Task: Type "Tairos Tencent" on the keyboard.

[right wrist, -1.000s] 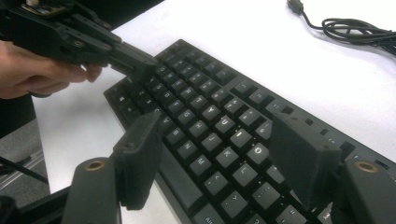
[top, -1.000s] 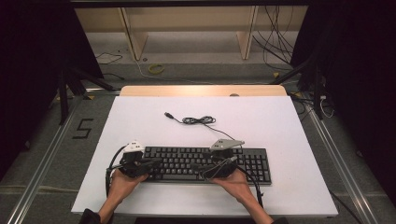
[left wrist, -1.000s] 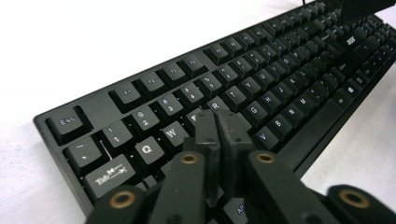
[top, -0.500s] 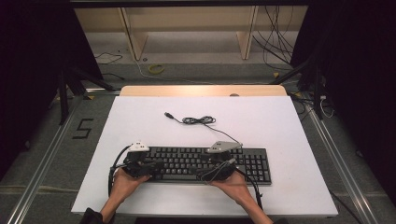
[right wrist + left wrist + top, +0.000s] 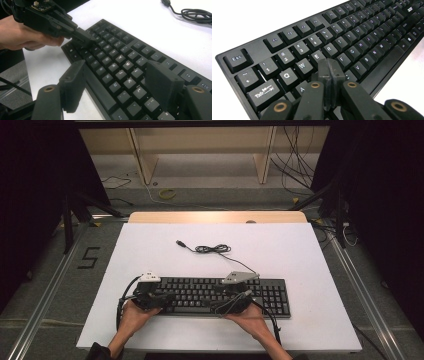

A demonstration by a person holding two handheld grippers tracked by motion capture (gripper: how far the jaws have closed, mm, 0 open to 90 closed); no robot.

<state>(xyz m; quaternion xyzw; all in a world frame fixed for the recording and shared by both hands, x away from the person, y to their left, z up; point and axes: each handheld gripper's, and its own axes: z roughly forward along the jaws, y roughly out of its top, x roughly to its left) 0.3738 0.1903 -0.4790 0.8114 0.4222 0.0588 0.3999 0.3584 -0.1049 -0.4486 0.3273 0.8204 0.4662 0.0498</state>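
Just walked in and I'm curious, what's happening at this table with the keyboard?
A person holds a two-jaw gripper in each hand over a black keyboard on a white table. The left gripper has its jaws shut together, with the tips down on the letter keys near the S and D. The right gripper hangs open over the right-hand letter keys, nothing between its jaws. The keyboard's cable lies coiled and unplugged behind it.

The white table (image 5: 300, 270) is evenly lit from above, while the surroundings to the left and right are left dark. Glare is seen on the table in the gripper views, where it is washed out. Near jaws are blurred.
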